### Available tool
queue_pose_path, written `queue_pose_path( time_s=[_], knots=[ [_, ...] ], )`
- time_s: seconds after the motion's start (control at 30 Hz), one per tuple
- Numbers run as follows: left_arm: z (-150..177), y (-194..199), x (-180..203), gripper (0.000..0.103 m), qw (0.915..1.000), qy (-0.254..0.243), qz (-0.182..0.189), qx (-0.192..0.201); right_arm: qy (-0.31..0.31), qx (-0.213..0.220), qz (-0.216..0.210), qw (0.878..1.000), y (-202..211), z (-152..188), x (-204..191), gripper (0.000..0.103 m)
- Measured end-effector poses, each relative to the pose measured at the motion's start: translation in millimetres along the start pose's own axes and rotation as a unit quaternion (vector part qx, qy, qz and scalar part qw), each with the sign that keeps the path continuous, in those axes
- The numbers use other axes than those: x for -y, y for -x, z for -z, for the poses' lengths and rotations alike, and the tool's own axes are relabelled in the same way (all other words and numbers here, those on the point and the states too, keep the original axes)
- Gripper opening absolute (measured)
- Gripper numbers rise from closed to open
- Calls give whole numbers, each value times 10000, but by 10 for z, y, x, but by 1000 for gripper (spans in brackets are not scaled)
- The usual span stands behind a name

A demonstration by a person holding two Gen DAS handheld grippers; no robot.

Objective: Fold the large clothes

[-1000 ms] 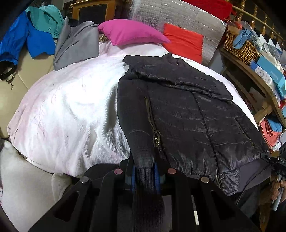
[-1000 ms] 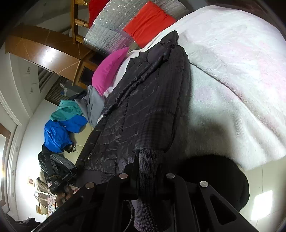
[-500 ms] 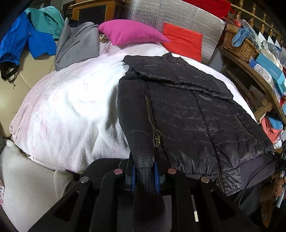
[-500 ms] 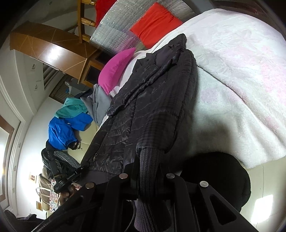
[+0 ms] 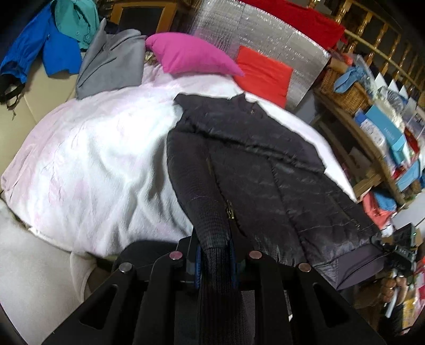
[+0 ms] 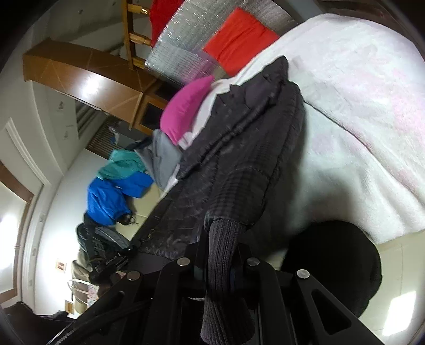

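A black quilted jacket (image 5: 265,169) lies face up on a white blanket (image 5: 87,164) on the bed, collar toward the pillows. My left gripper (image 5: 215,262) is shut on the knit cuff of one sleeve (image 5: 212,254) at the bed's near edge. My right gripper (image 6: 220,268) is shut on the knit cuff of the other sleeve (image 6: 223,249); the jacket (image 6: 233,164) stretches away from it over the blanket (image 6: 358,119). The right gripper also shows at the far right of the left wrist view (image 5: 398,249).
A pink pillow (image 5: 188,54) and a red pillow (image 5: 263,73) lie at the head. Grey (image 5: 111,61), blue (image 5: 39,50) and teal (image 5: 77,21) garments lie at the back left. Cluttered wooden shelves (image 5: 372,132) stand to the right. A black round stool (image 6: 332,265) sits by the bed.
Both grippers have pulled back and tilted slightly with the cuffs still held; the jacket has shifted a little toward the bed's near edge and its sleeves are drawn straighter.
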State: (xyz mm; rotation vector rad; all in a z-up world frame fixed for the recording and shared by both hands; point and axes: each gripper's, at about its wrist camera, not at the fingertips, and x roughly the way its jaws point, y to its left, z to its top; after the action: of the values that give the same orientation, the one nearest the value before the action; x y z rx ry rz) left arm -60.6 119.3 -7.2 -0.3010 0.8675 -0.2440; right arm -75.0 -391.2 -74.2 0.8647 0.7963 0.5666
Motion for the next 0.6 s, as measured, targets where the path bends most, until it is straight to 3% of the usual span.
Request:
queue_pose_path(
  time_s=[0.1,0.3,0.6],
  knots=[
    [-274,48,-5,18,9994,87,256,198,53,165,-283,9994,49,-222,-96,11],
    [-903,24,71,18,9967,57,367,728,401,598,-543,9959,18,-835,-389,11],
    [-1909,-452,253,18,9933,-184,53,1141,624,981,-348,9926,-370,-1938,-639,11]
  ],
)
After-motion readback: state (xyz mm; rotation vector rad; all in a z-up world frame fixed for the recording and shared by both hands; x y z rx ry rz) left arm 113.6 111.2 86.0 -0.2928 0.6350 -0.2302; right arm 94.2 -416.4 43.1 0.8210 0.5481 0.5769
